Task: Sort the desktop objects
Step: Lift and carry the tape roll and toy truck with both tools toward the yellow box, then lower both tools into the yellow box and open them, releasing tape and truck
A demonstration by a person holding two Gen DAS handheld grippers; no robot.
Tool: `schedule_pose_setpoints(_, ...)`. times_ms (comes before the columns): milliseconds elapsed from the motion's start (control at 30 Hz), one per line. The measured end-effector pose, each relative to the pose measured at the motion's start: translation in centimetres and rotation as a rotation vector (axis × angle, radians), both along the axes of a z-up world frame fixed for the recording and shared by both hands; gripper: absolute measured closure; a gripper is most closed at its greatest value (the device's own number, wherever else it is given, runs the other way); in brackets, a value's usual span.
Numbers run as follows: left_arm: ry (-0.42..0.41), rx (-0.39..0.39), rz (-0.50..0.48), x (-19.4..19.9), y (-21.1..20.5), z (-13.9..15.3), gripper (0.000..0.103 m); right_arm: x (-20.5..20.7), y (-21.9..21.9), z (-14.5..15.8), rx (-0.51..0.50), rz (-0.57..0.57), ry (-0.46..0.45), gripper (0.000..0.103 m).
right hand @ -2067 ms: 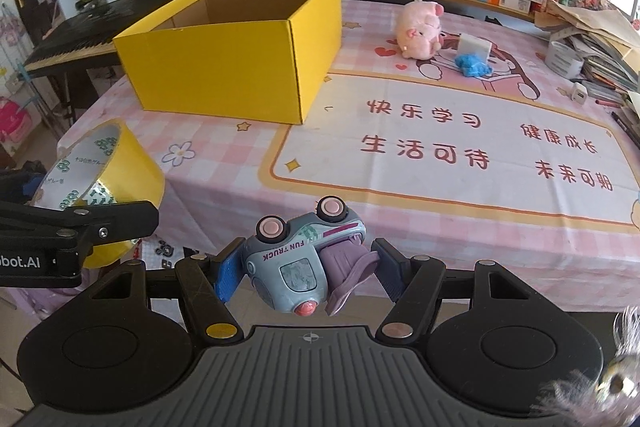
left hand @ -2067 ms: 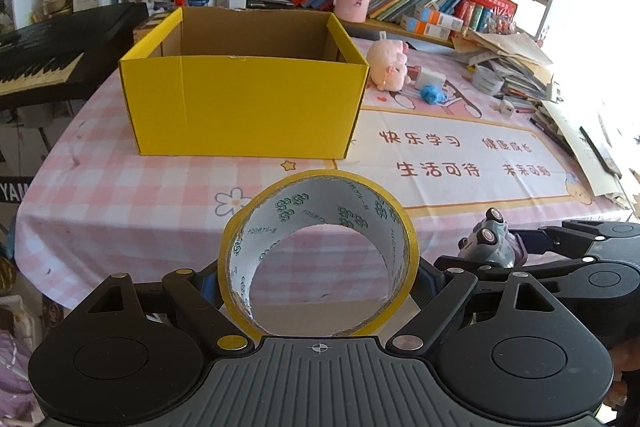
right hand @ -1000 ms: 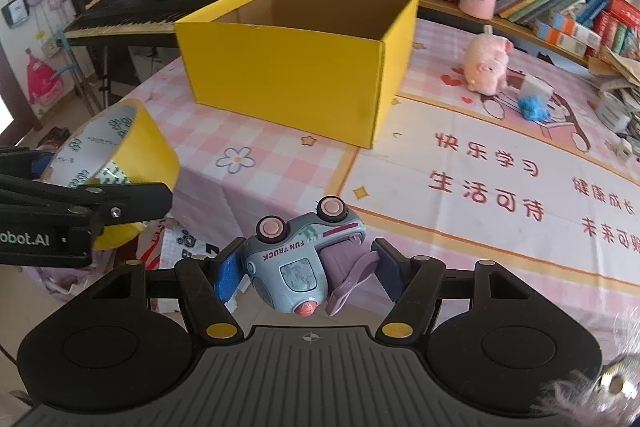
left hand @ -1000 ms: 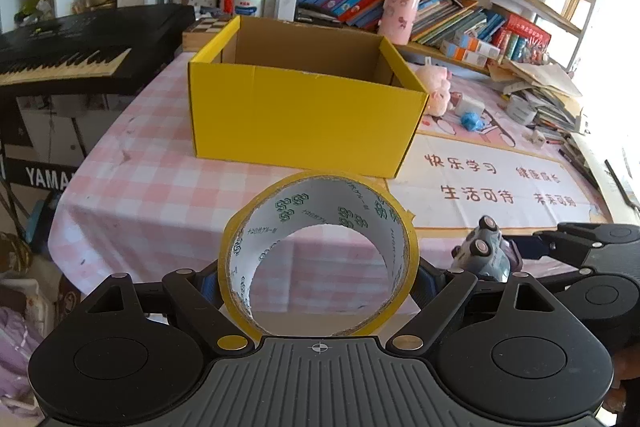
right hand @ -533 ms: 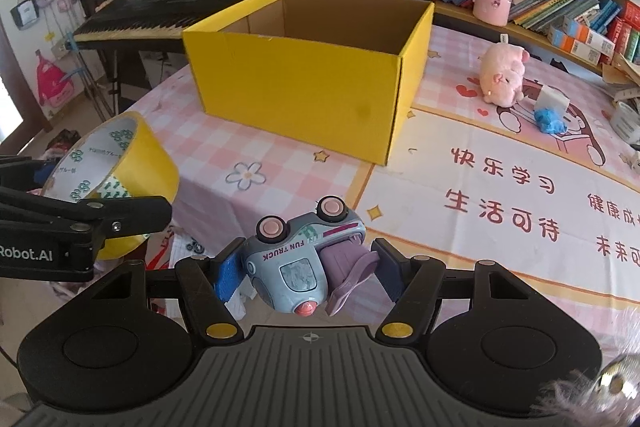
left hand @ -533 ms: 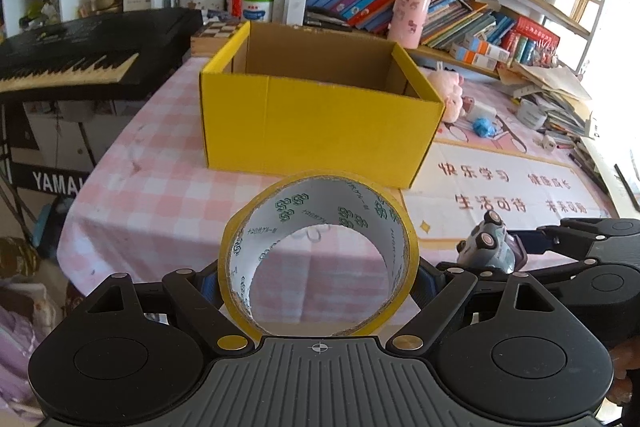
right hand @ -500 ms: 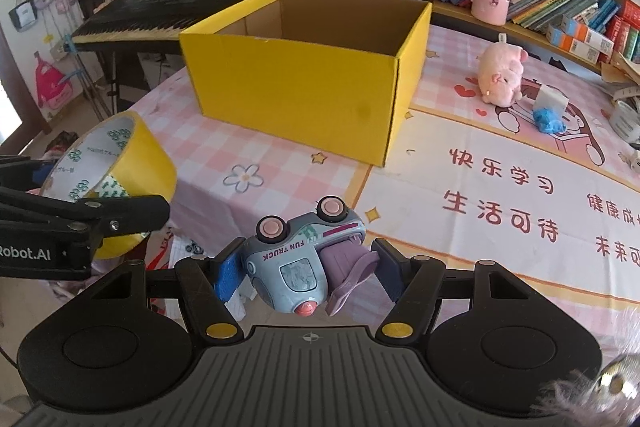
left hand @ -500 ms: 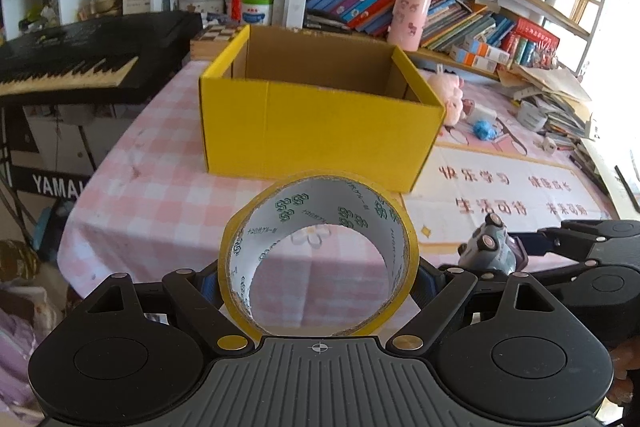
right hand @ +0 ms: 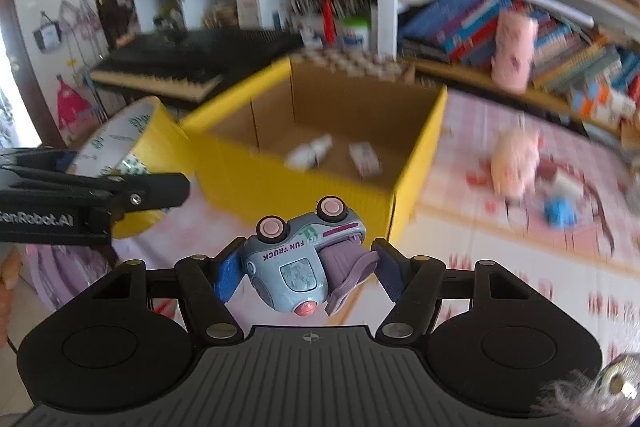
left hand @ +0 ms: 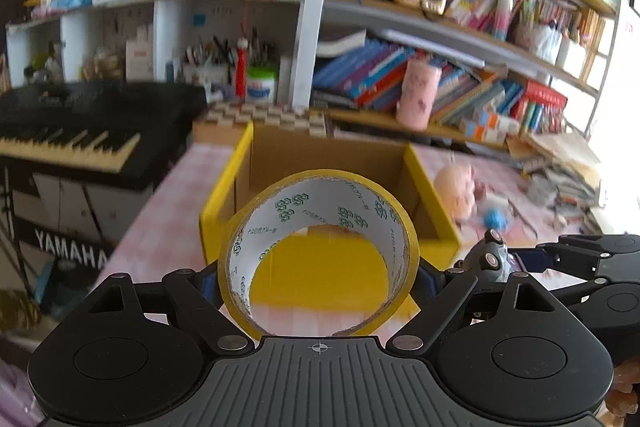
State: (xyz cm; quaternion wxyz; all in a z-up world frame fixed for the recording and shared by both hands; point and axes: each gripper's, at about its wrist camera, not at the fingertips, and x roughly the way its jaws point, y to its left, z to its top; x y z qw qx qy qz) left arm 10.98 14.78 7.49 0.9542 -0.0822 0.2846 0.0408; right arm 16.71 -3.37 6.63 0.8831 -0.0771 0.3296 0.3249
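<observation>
My left gripper (left hand: 319, 277) is shut on a yellow tape roll (left hand: 280, 205), held upright in front of the open yellow box (left hand: 224, 195). The roll also shows in the right wrist view (right hand: 156, 131). My right gripper (right hand: 306, 267) is shut on a light-blue toy truck (right hand: 296, 251), wheels up, held before the yellow box's (right hand: 416, 155) near wall. Two small white items (right hand: 310, 151) lie on the box floor. The truck (left hand: 490, 255) and right gripper show at the right in the left wrist view.
A pink pig figure (right hand: 516, 157) and a small blue object (right hand: 560, 211) lie on the pink checked tablecloth (right hand: 520, 267) right of the box. A black keyboard (left hand: 80, 135) stands left of the table. Bookshelves (left hand: 460, 75) stand behind.
Both grippers have moved forward and upward toward the yellow box, which is now much nearer; its inside shows. The view is motion-blurred. Both keep their hold.
</observation>
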Motion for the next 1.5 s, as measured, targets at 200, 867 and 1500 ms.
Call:
schedule_pose_setpoints(200, -0.036, 0.053, 0.000, 4.5, 0.7, 1.7, 0.016, 4.1, 1.1, 2.6, 0.007, 0.086, -0.115, 0.039)
schedule_pose_setpoints(867, 0.203, 0.198, -0.108, 18.7, 0.5, -3.1, 0.016, 17.2, 8.9, -2.5, -0.361, 0.475, -0.217, 0.039)
schedule_pose_setpoints(1500, 0.407, 0.209, -0.165, 22.8, 1.4, -7.0, 0.016, 19.7, 12.8, -7.7, -0.692, 0.732, -0.157, 0.038)
